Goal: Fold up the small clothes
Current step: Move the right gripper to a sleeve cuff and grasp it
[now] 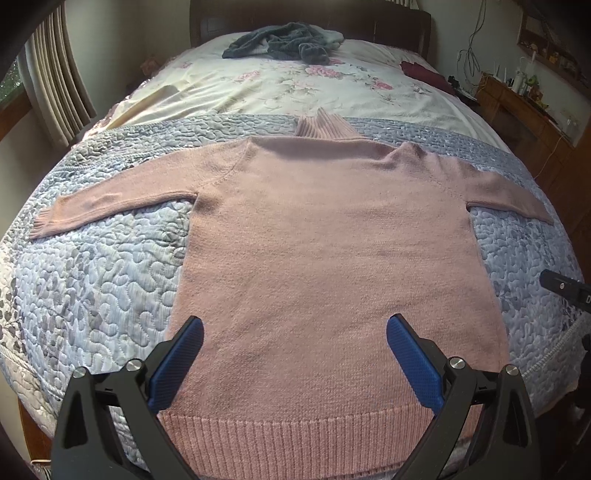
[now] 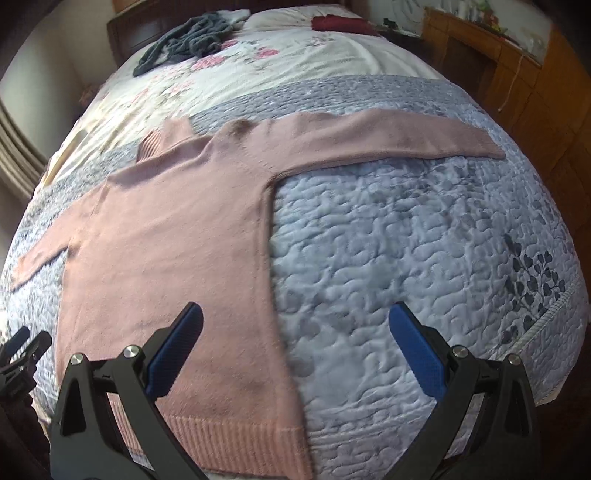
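A pink sweater (image 1: 325, 236) is spread flat on a quilted blue-grey bedspread (image 1: 92, 280), with both sleeves stretched out to the sides and the ribbed collar (image 1: 325, 123) pointing away from the grippers. The ribbed hem (image 1: 295, 439) is laid nearest to them.

The left gripper (image 1: 295, 332) is held above the lower part of the sweater with its jaws spread wide and nothing between them; the sweater's body is seen directly ahead of it and between its blue pads (image 1: 413, 358). Whether the fingers touch the fabric cannot be told. A black part of the other tool (image 1: 565, 288) is seen to its right.

The right gripper (image 2: 295, 325) is likewise held wide apart and empty. The sweater's right side edge (image 2: 271, 258) is seen just ahead of it, between the fingers, so that the left finger is placed over pink fabric and the right finger over bare bedspread. The right sleeve (image 2: 388, 136) is stretched out far ahead and to its right.

Well beyond both grippers, a floral sheet (image 1: 295, 88) is seen, with a crumpled grey knit garment (image 1: 280, 42) and a dark red cloth (image 1: 421, 72) lying on it near the headboard (image 1: 388, 27).
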The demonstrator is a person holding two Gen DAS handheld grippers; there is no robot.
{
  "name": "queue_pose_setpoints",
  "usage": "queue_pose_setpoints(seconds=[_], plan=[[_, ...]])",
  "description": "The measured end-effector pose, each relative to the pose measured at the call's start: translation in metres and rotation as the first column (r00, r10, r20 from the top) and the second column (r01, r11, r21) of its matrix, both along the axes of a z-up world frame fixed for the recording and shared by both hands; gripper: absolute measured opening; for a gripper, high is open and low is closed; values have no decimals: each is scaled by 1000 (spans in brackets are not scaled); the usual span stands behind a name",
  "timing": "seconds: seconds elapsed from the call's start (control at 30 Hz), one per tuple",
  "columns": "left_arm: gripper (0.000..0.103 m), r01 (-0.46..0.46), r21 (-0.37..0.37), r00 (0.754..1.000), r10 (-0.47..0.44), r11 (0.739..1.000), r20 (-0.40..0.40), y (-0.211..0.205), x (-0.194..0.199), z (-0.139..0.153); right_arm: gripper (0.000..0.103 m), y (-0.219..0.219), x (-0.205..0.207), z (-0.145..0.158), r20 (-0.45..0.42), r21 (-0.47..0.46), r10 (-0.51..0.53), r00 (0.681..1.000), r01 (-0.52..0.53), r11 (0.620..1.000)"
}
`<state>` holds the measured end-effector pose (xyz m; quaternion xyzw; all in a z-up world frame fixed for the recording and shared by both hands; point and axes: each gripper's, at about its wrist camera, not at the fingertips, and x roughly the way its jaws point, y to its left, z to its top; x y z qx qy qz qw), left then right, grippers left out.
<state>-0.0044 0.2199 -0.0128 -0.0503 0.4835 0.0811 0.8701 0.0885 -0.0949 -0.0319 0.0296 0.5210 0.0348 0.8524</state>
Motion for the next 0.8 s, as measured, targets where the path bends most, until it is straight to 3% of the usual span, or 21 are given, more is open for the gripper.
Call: queue_pose_setpoints(seconds=[0.13, 0.43, 0.67, 0.8], plan=[[99, 20, 13, 999, -21, 1000, 41, -27, 59, 2, 100, -83, 68, 2, 19, -39, -130, 991, 131, 991], [99, 34, 4, 992, -35, 999, 125, -99, 184, -4, 99, -255, 214, -49, -128, 12, -378, 917, 383, 924], [99, 52, 37, 991, -56, 998, 124, -123, 231, -26, 96, -310, 263, -94, -204, 78, -430, 879, 453, 888], [99, 36, 34, 994, -39, 999, 103, -118, 239, -37, 82, -320, 275, -111, -223, 101, -448, 866, 477, 873]])
